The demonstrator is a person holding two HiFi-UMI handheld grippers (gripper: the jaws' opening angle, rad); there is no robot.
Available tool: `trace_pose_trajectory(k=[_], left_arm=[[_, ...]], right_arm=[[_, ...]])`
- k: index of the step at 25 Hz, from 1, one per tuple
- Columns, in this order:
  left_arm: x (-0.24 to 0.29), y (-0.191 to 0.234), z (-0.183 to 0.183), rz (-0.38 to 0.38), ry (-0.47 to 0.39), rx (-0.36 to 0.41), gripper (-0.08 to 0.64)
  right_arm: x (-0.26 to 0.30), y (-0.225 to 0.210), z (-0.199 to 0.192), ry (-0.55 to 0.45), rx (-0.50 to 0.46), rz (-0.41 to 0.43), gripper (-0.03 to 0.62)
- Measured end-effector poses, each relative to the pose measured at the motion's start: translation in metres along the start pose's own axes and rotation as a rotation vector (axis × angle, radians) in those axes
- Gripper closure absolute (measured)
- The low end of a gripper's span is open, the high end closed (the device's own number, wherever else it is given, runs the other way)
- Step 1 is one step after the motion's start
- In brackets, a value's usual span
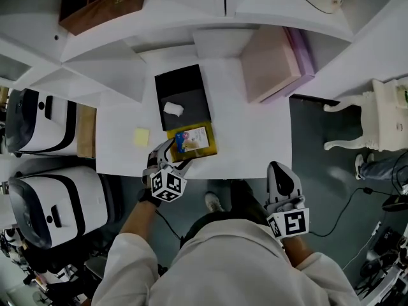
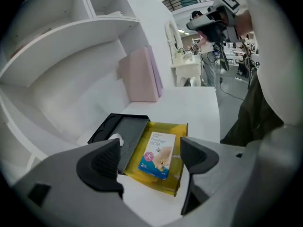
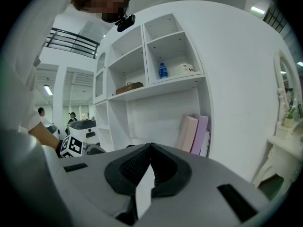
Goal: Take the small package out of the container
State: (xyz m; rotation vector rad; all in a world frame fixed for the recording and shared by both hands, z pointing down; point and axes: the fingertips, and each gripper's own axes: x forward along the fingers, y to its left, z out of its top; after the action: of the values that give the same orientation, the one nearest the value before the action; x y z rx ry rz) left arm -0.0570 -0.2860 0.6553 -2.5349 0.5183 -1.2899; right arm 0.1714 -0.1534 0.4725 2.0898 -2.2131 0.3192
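Note:
A small blue-and-white package [image 1: 193,138] lies flat in a shallow yellow container [image 1: 208,149] near the front of the white table [image 1: 255,139]. My left gripper [image 1: 174,157] hovers open at the container's near edge. In the left gripper view its dark fingers [image 2: 100,163] stand wide apart around the package [image 2: 158,155] and container [image 2: 176,176], touching neither. My right gripper [image 1: 280,171] is shut and held off the table's front edge; in the right gripper view its jaws [image 3: 149,174] meet, pointing at the shelves.
A black tray [image 1: 185,85] with a crumpled white scrap [image 1: 173,109] lies just behind the container. A yellow sticky note [image 1: 141,137] is to the left. Pink boxes [image 1: 274,62] lean at the back right. White machines [image 1: 44,123] stand left of the table.

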Motion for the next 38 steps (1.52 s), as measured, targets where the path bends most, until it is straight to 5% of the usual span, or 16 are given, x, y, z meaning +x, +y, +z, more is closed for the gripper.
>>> trace_pose_trajectory(k=[12,19,38], left_arm=[[0.059,-0.02,-0.026,-0.117,0.117,0.079,0.158],[0.087,-0.024,-0.034,-0.202,0.181,0.231,0.158],[0.122,-0.035,-0.066,-0.325,0.302,0.186,0.16]], right_arm=[[-0.01,-0.029,-0.012,0.029,0.018,-0.07,0.568],[-0.01,-0.042,-0.018,0.047,0.023,-0.089,0.568],[0.006,-0.059,-0.032,0.087,0.038,-0.096,0.568]])
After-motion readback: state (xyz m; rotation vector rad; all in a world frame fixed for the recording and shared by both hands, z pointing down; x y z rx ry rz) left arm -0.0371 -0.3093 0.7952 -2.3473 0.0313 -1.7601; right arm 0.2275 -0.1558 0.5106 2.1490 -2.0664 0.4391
